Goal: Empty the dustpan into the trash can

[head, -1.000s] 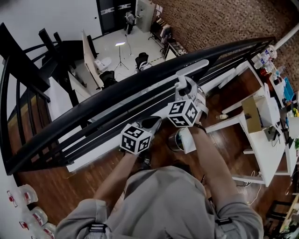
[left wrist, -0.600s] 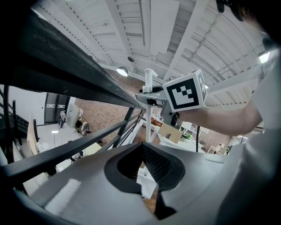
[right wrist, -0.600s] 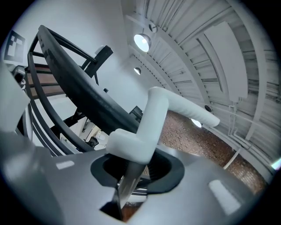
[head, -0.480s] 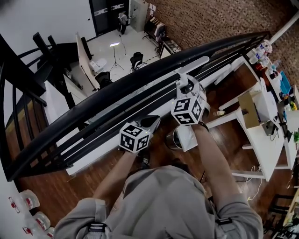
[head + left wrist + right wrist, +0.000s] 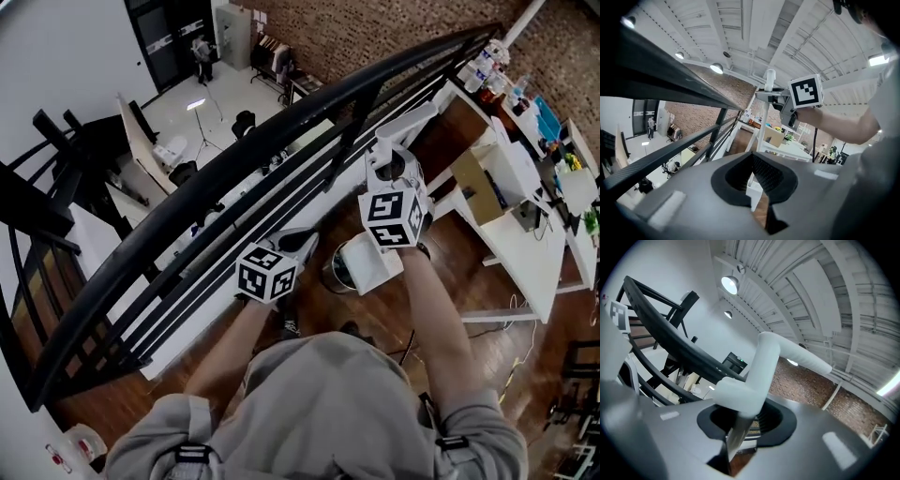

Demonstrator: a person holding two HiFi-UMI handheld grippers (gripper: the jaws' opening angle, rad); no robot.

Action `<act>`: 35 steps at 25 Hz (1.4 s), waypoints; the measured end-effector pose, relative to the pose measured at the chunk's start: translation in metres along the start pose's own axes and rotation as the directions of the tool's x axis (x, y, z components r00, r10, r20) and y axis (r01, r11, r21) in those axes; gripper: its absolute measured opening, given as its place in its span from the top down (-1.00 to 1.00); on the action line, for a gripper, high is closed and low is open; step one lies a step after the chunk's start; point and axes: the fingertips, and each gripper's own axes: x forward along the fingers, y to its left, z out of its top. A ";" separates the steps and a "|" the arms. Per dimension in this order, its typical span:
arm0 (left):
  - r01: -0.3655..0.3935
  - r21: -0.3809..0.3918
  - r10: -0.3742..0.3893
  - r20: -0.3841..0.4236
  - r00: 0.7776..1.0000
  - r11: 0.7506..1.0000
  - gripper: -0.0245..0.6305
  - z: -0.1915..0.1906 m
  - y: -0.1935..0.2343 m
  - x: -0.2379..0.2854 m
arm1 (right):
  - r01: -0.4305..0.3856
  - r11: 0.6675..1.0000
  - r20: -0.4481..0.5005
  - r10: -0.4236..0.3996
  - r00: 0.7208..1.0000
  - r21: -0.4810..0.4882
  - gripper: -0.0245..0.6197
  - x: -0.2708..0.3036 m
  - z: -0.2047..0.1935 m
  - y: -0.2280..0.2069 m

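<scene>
1. Right gripper (image 5: 388, 169): its jaws are clamping the white handle (image 5: 761, 366) of the dustpan (image 5: 370, 265), with the pads pressing on it just below the handle's bend.
2. The handle is rising past the jaw tips and pointing ahead toward the black railing (image 5: 234, 159). The pan is sitting well below this gripper, over the wooden floor (image 5: 469, 356); whether it is touching the floor cannot be told.
3. Left gripper (image 5: 298, 244): its jaws are standing all but closed, showing only a thin slit, and are gripping nothing.
4. The trash can (image 5: 335, 275) is standing below and between the two grippers, just beside the pan on the left gripper's side.
</scene>
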 end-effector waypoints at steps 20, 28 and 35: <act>0.398 0.159 -0.355 -0.242 0.903 0.904 0.92 -0.010 -0.220 0.180 | 0.526 0.752 -0.233 -0.472 0.850 0.396 0.63 -0.273 -0.208 -0.272; 0.443 0.157 -0.381 -0.314 0.870 0.883 0.92 -0.040 -0.269 0.207 | 0.601 0.689 -0.304 -0.518 0.800 0.406 0.63 -0.349 -0.276 -0.306; 0.444 0.159 -0.363 -0.373 0.854 0.882 0.92 -0.065 -0.297 0.231 | 0.652 0.642 -0.375 -0.533 0.758 0.404 0.64 -0.382 -0.363 -0.305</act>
